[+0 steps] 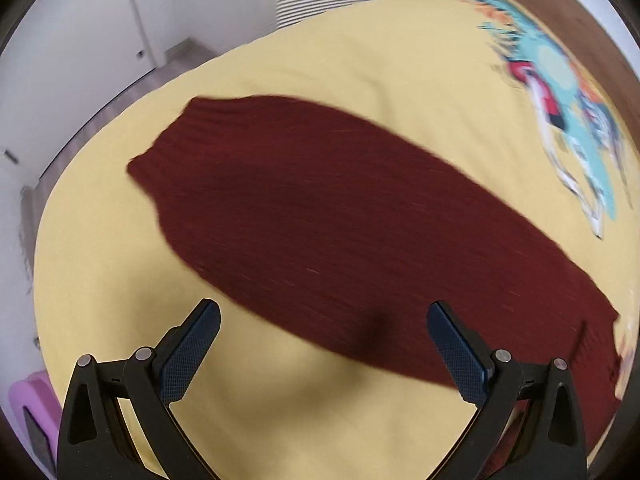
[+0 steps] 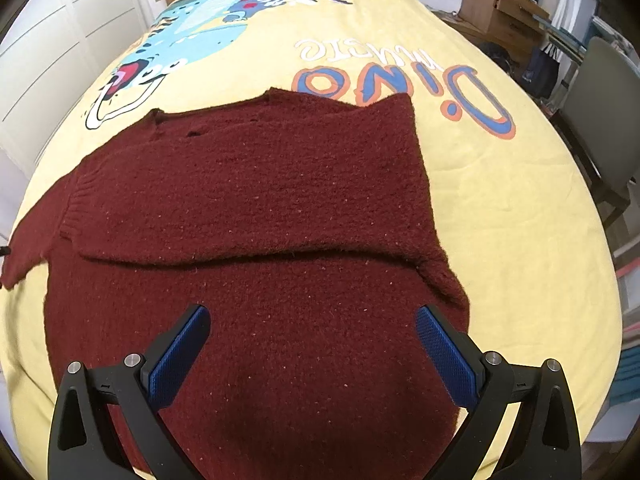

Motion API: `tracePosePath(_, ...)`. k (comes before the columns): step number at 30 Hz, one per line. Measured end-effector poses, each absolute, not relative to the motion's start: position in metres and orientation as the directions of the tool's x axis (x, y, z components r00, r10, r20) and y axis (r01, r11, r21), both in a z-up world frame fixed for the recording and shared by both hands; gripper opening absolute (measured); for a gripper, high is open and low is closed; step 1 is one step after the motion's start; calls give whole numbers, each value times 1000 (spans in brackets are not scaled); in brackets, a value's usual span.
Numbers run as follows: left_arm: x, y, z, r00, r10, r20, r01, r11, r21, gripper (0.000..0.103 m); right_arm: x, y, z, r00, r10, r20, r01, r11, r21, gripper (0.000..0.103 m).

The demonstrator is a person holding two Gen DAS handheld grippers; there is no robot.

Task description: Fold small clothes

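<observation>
While the bed fills most of both views, its yellow cover printed with a dinosaur and lettering, the dark red knitted sweater is seen lying flat across the cover, just below that print. One fold is judged to be made: in the right wrist view an upper layer of the sweater is laid over the body, its folded edge running across the garment above the right gripper. A sleeve is noted projecting from the sweater's left side, not yet tucked in. Further folding is therefore judged outstanding, and the garment is not yet a compact bundle. In the blurred left wrist view the left gripper is observed over the sweater's near edge. Both pairs of jaws are found wide apart, with nothing held between them.
</observation>
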State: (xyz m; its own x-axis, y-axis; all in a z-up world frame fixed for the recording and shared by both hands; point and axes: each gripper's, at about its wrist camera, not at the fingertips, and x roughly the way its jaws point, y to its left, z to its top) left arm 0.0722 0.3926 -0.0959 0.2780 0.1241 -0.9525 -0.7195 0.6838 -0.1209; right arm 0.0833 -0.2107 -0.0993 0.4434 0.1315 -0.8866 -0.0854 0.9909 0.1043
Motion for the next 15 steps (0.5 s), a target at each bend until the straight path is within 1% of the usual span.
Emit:
tracePosePath(2,71,411,-104,259,114,-959,-746,654,-124,102,82,-213,-99,445,124,-887,-83,992,98,102)
tracePosePath(7,72,427,-123,239,64,-969,-783,603,-153,101,83,-220,-104,429,106,-897,-70,994,84,102)
tracePosePath(9,74,429,-130,227,39,-973,-784,601,-158,99,83,-223,-107,422,105,-900,-66,994,84,102)
tracePosePath(10,74,433,-133,226,39,-973,-781,604,-157,97,83,-224,-109,418,103,-902,-63,994,84,102)
tracePosePath(12,75,433,-133,246,41,-968,-773,611,-170,85,83,-226,-112,413,101,-905,-60,995,84,102)
tracePosePath(14,75,434,-130,266,48,-963,-767,616,-181,62,84,-227,-114,408,99,-907,-57,995,83,102)
tracePosePath(15,76,435,-129,270,51,-961,-761,623,-181,56,84,-228,-115,407,98,-908,-56,995,83,102)
